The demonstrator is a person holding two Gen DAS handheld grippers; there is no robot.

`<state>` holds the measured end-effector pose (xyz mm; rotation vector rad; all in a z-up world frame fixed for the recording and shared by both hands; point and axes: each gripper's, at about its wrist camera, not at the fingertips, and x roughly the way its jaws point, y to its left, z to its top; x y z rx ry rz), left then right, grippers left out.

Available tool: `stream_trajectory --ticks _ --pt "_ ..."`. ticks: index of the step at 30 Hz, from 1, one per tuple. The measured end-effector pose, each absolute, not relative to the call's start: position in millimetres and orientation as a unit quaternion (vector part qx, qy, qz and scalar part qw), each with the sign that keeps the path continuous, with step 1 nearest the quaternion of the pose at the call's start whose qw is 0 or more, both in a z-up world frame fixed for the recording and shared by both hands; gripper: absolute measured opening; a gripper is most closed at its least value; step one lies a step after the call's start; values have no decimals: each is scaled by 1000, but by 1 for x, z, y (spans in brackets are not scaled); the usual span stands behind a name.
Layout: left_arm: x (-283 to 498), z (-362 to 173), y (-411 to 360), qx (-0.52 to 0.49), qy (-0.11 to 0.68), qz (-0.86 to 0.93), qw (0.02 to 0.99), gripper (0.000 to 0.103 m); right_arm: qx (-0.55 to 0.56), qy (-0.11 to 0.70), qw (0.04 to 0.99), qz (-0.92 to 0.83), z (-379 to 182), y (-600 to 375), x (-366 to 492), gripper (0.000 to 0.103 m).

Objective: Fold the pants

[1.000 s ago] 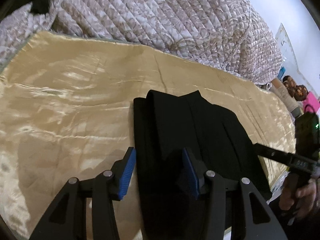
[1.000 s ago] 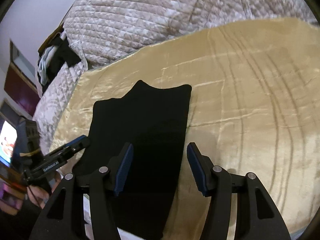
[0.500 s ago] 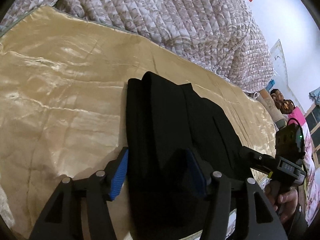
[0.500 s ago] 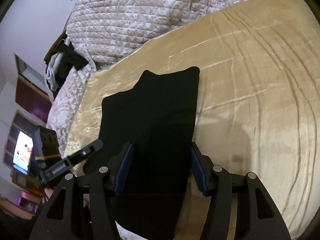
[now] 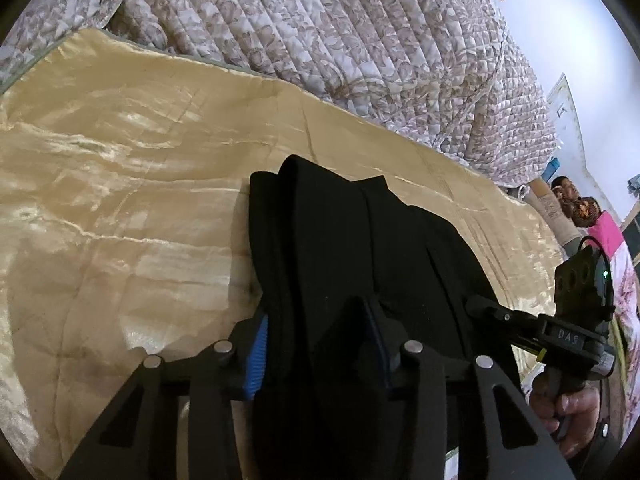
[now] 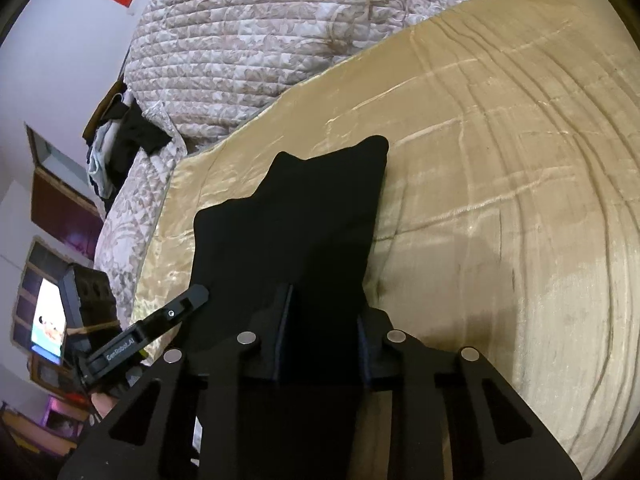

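Note:
Black pants point(image 5: 340, 232), folded lengthwise into a narrow strip, lie on a golden satin sheet point(image 5: 120, 200). My left gripper point(image 5: 316, 340) straddles their near left edge; its jaws are closing, and the blue pads meet the bunched cloth. In the right wrist view the same pants point(image 6: 304, 208) run away from me. My right gripper point(image 6: 322, 332) holds their near right edge, with its jaws closing on a ridge of cloth that fills the gap. Each gripper shows in the other's view: the right gripper point(image 5: 492, 312) at the pants' right side, the left gripper point(image 6: 188, 300) at their left.
A quilted floral bedspread point(image 5: 320, 20) is heaped along the far side of the sheet. A pile of dark clothes point(image 6: 124, 140) sits at the far left corner. A lit screen point(image 6: 48, 320) and shelves stand off the bed to the left. A hand point(image 5: 568, 412) holds the right gripper.
Both grippers moved in over the pants' near end. Their jaws narrowed from standing wide beside the cloth to closing on its edges, and the cloth between the pads has bunched up.

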<state>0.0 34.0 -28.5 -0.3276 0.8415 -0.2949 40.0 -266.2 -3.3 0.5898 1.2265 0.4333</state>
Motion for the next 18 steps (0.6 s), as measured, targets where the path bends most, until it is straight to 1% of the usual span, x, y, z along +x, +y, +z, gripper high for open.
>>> stream_trajectory --ticks 3,6,8,10,11,14,18 --pt "2 -27 29 -143 403 -136 894 44 271 566 753 197 -5 -265 42 27" --pt "1 -25 28 -137 400 -133 897 40 256 564 761 193 -4 -261 43 27" --pt "-1 -20 25 -126 395 -129 901 35 249 564 765 188 -2 -258 45 25" --pt "-4 -15 22 -118 391 -128 904 31 242 560 770 186 2 -256 44 19" --pt "-5 -12 22 -118 389 -129 904 29 239 557 773 187 4 -255 44 18" --pt "-7 -2 20 -114 385 -136 905 25 237 547 780 192 14 -254 44 17" --pt "-4 13 16 -102 380 -144 908 24 236 532 787 205 33 -248 45 16"
